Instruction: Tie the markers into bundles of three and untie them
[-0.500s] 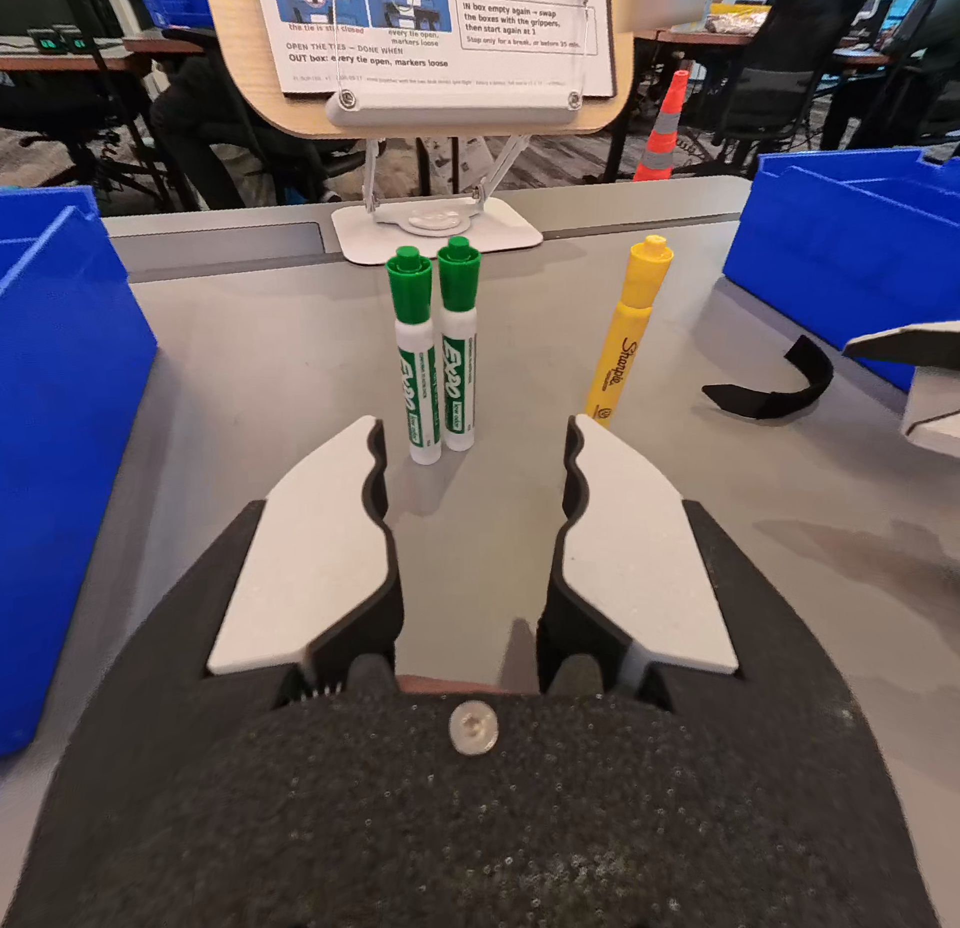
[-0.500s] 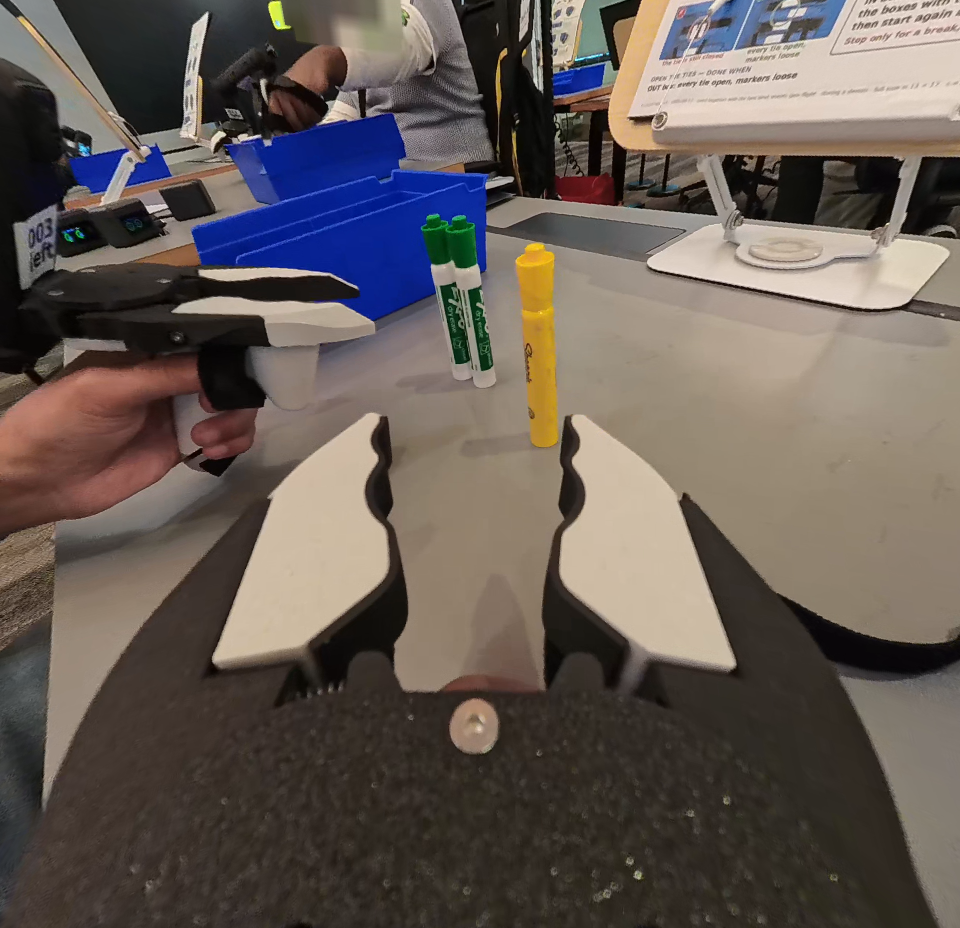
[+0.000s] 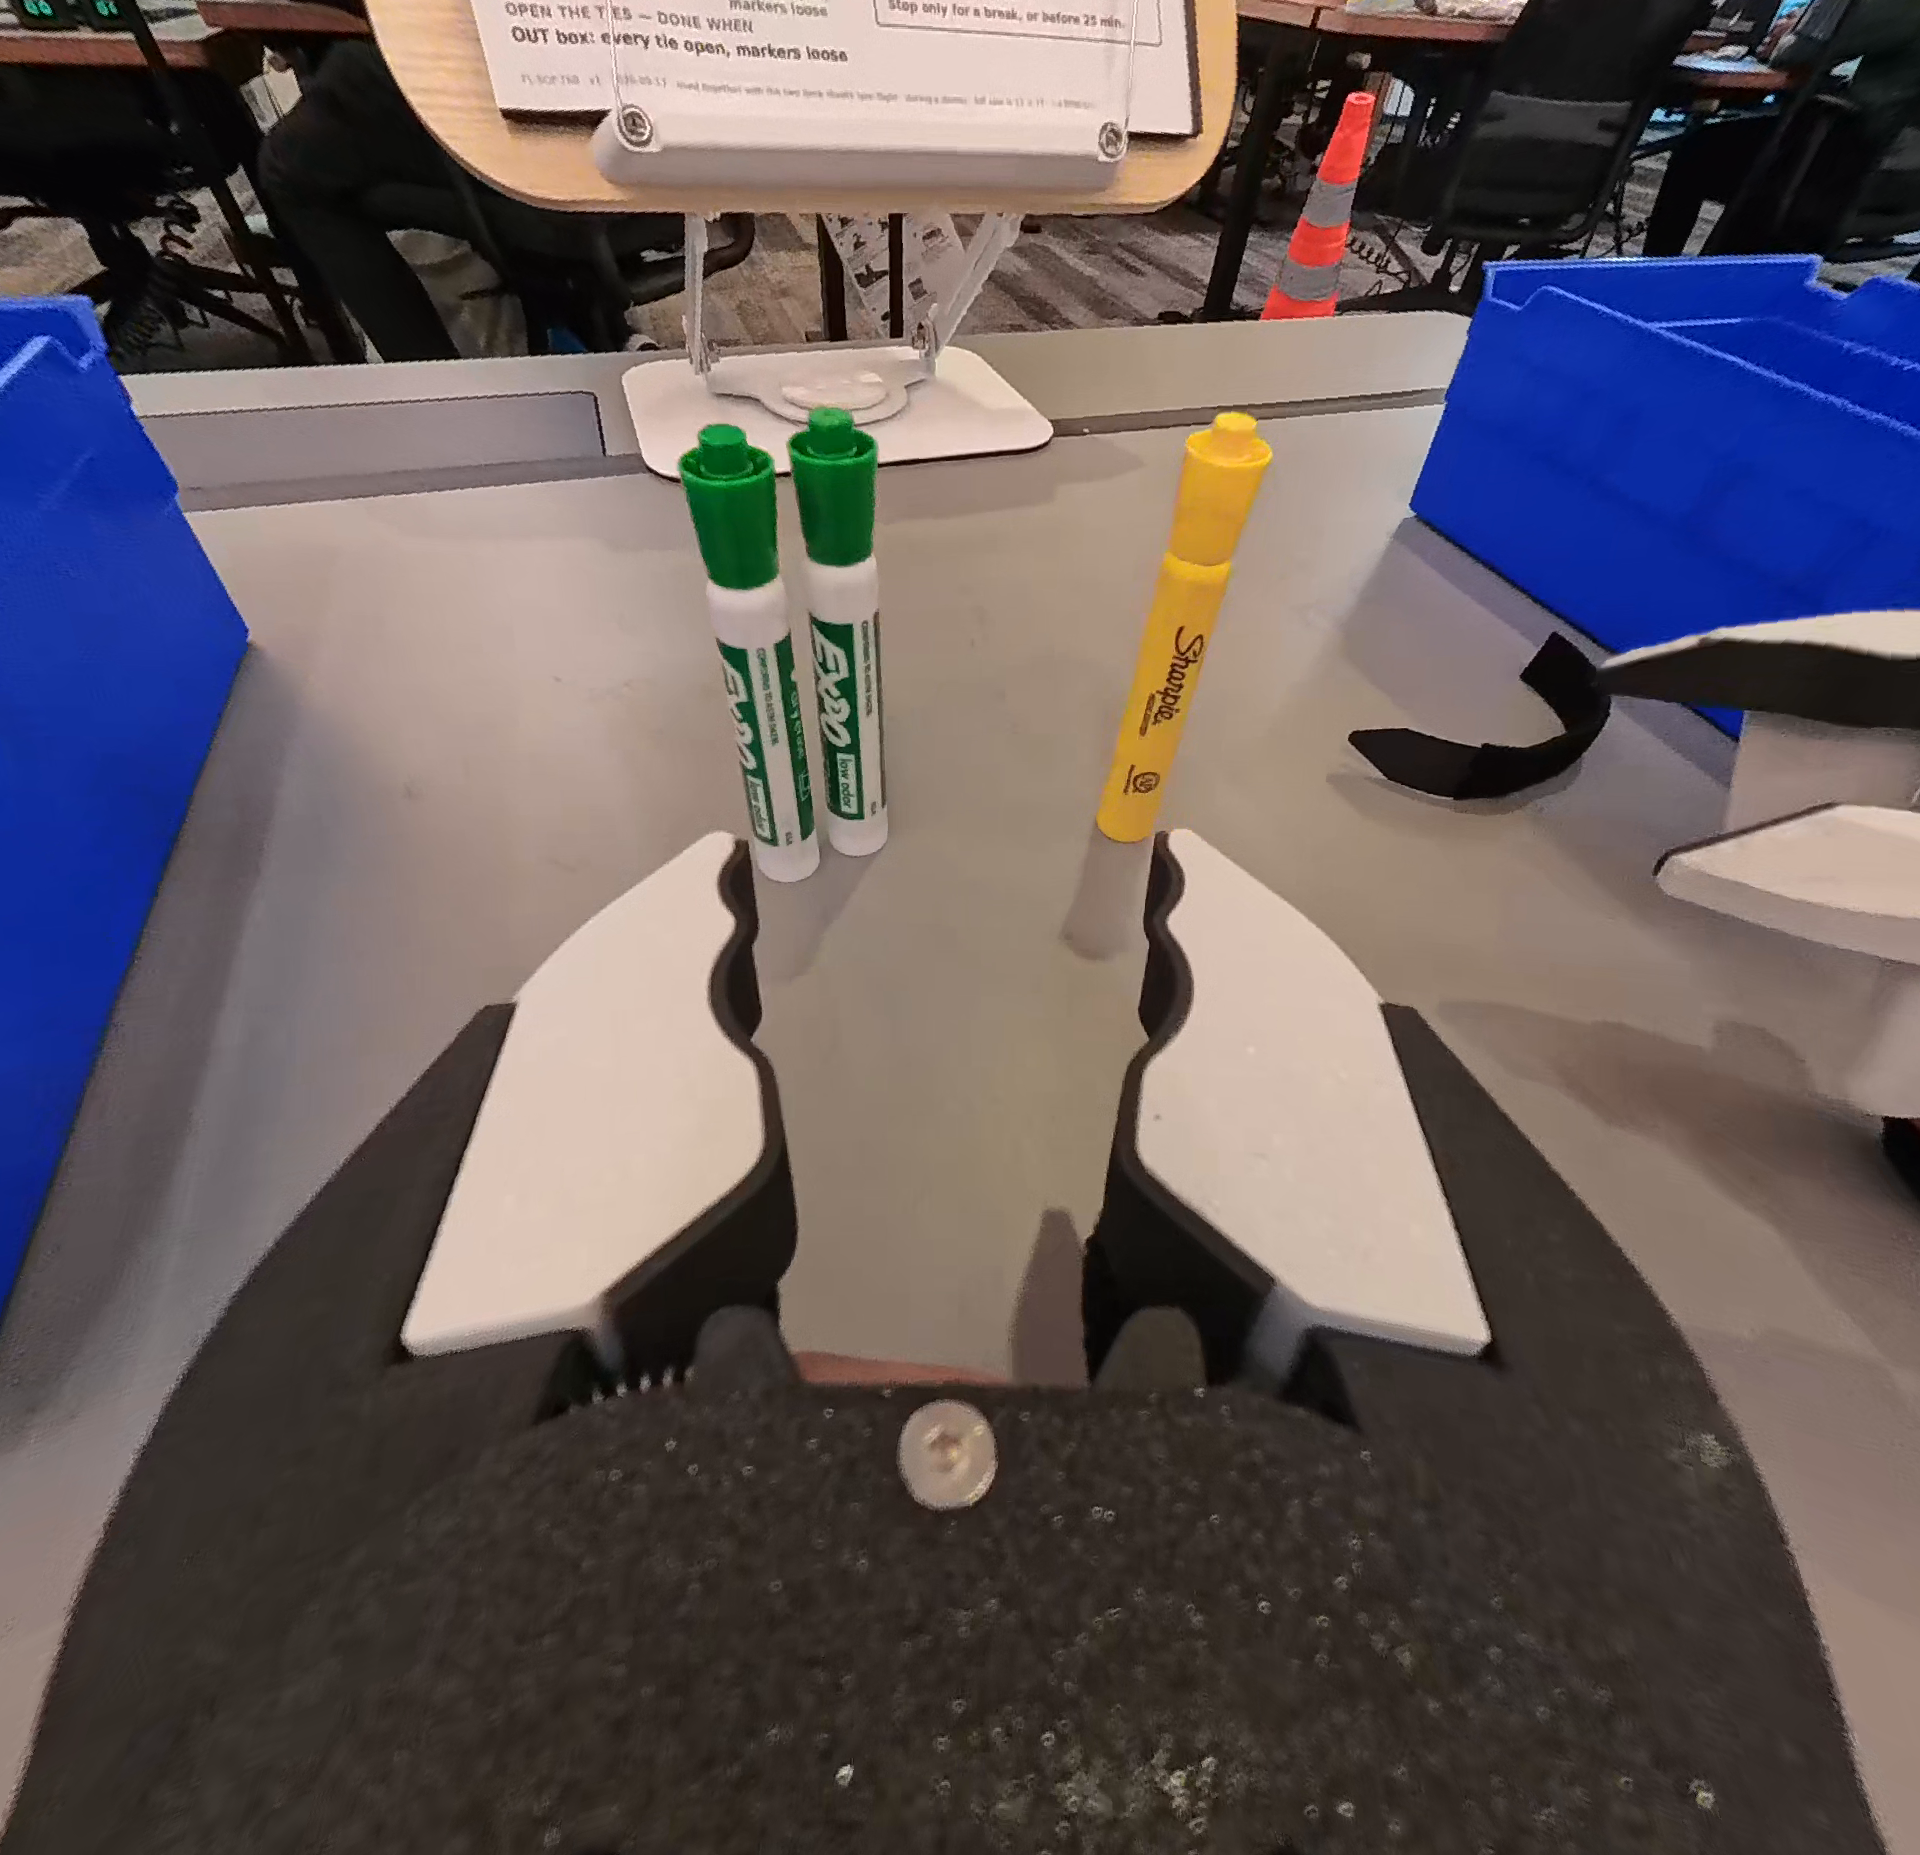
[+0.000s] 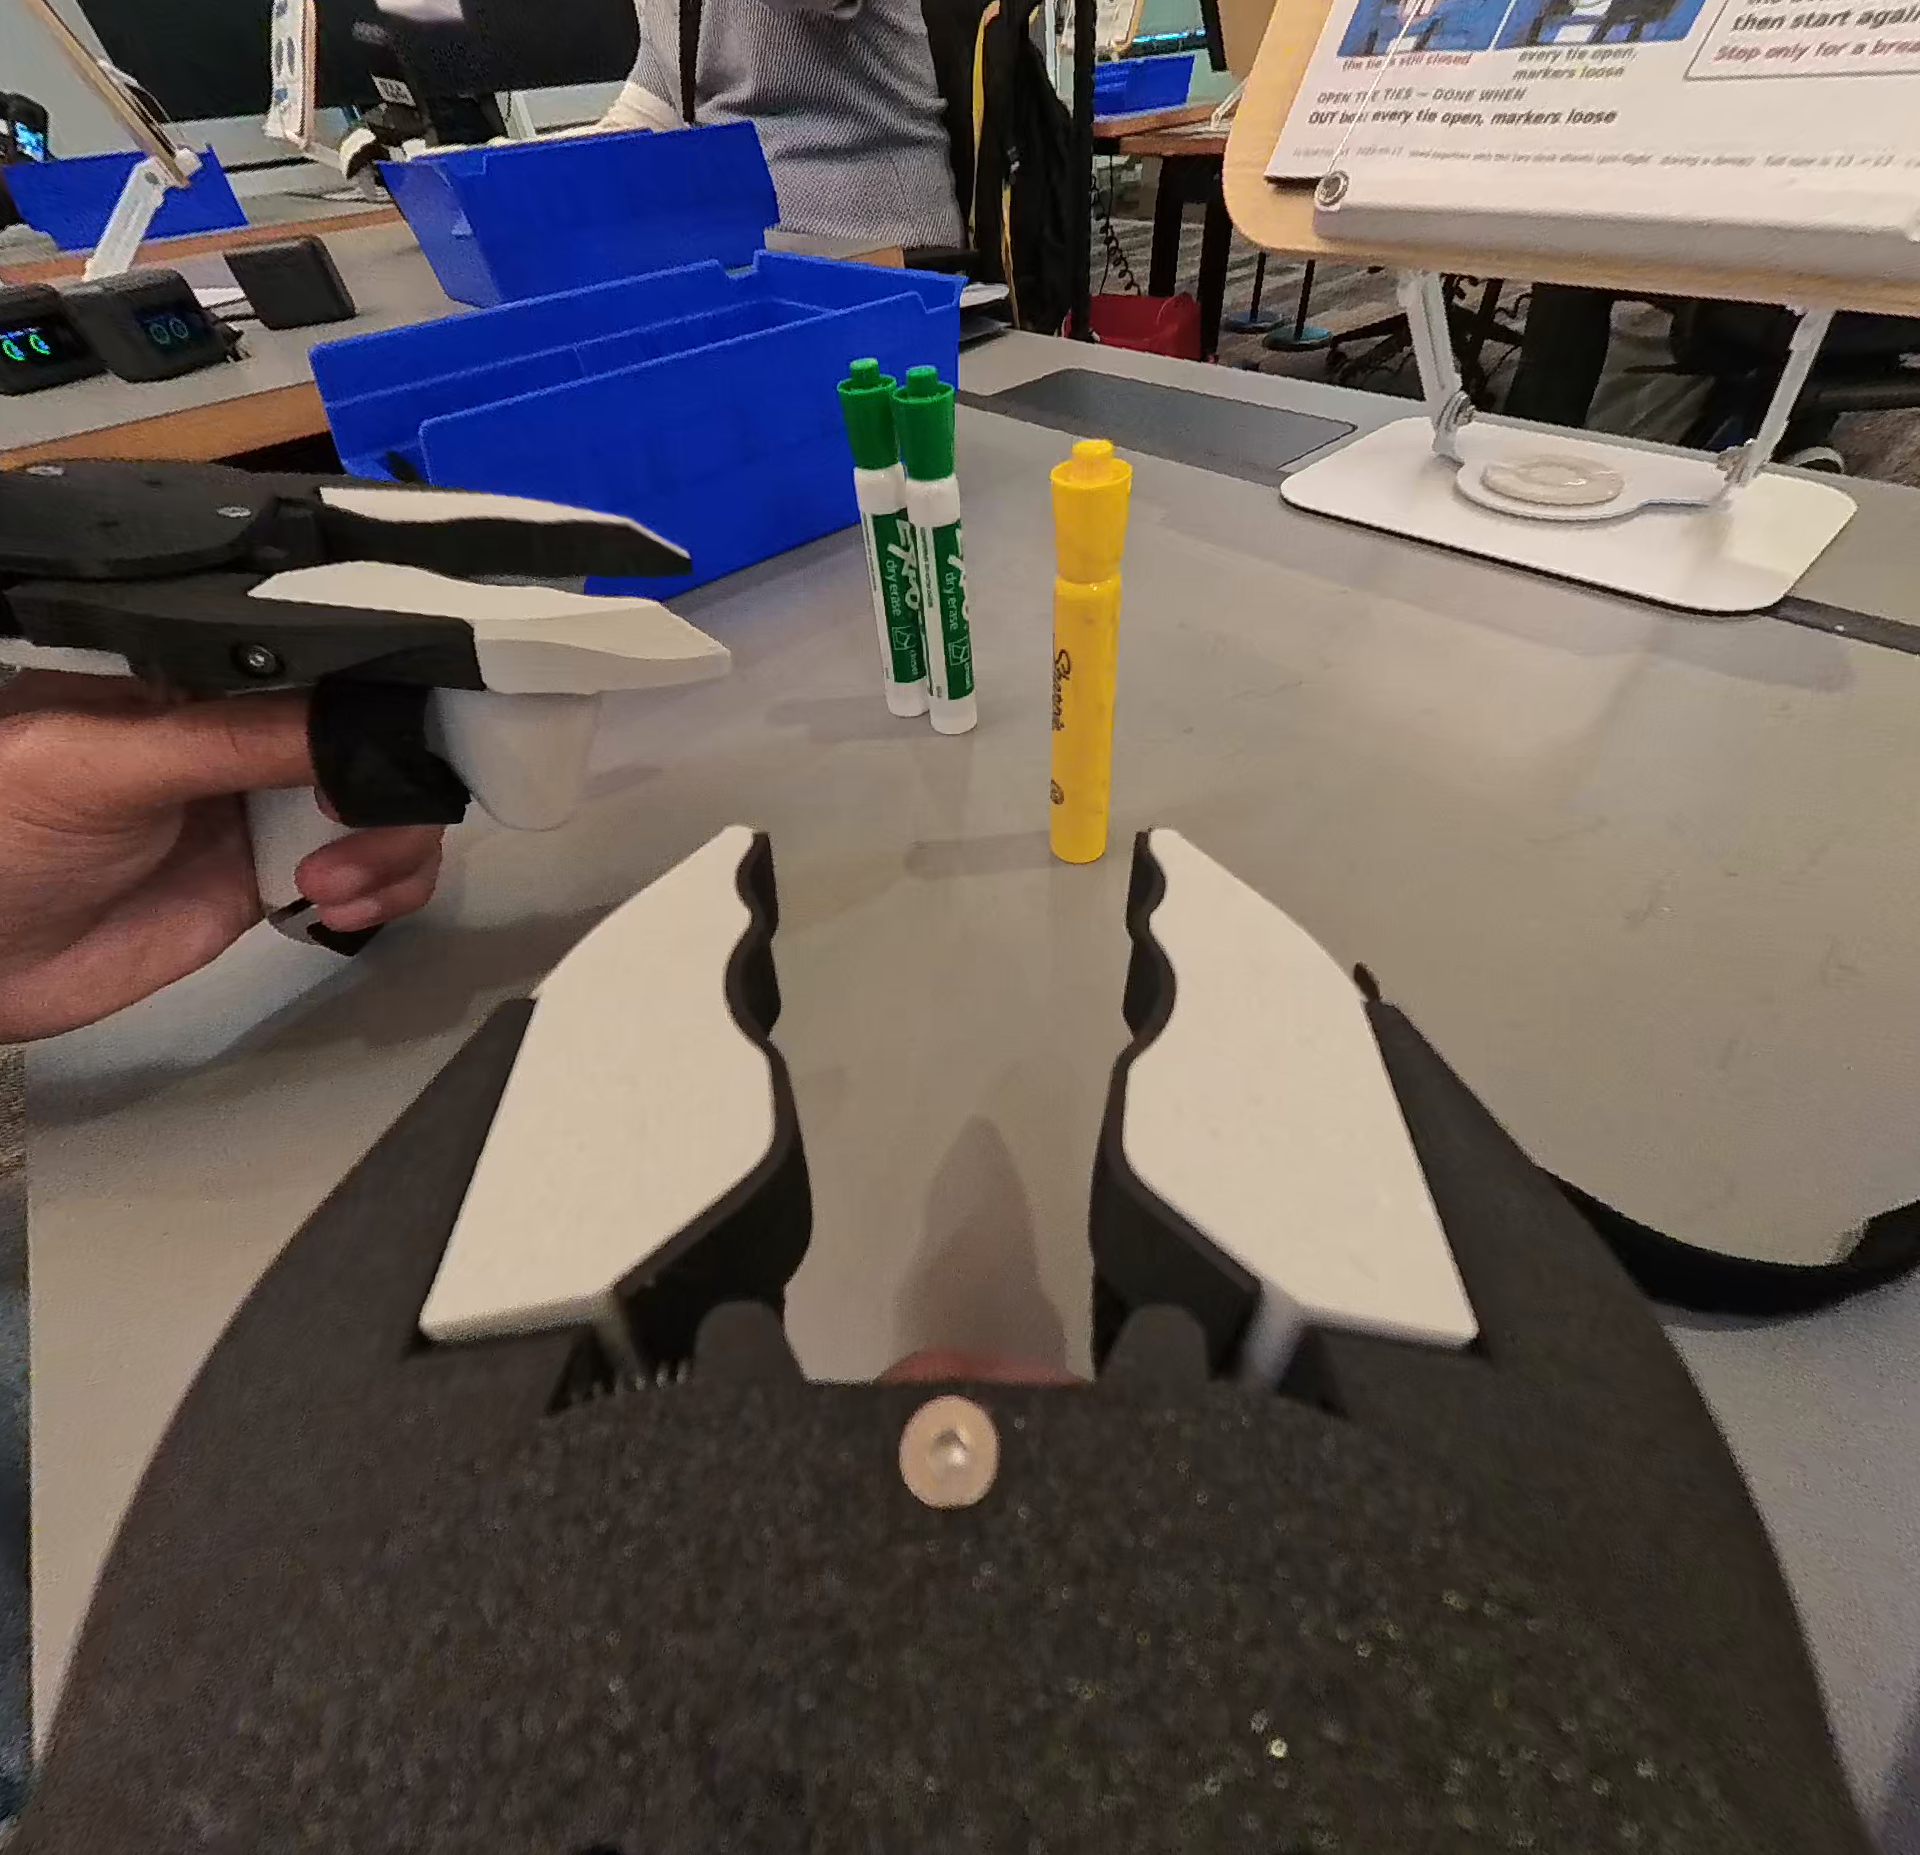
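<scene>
Markers [image 3: 810,642] upright beyond left tool [image 3: 948,855]

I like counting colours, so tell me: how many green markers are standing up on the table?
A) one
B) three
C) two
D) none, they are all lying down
C: two green markers stand upright side by side on the grey table, with one yellow marker standing apart from them.
</scene>
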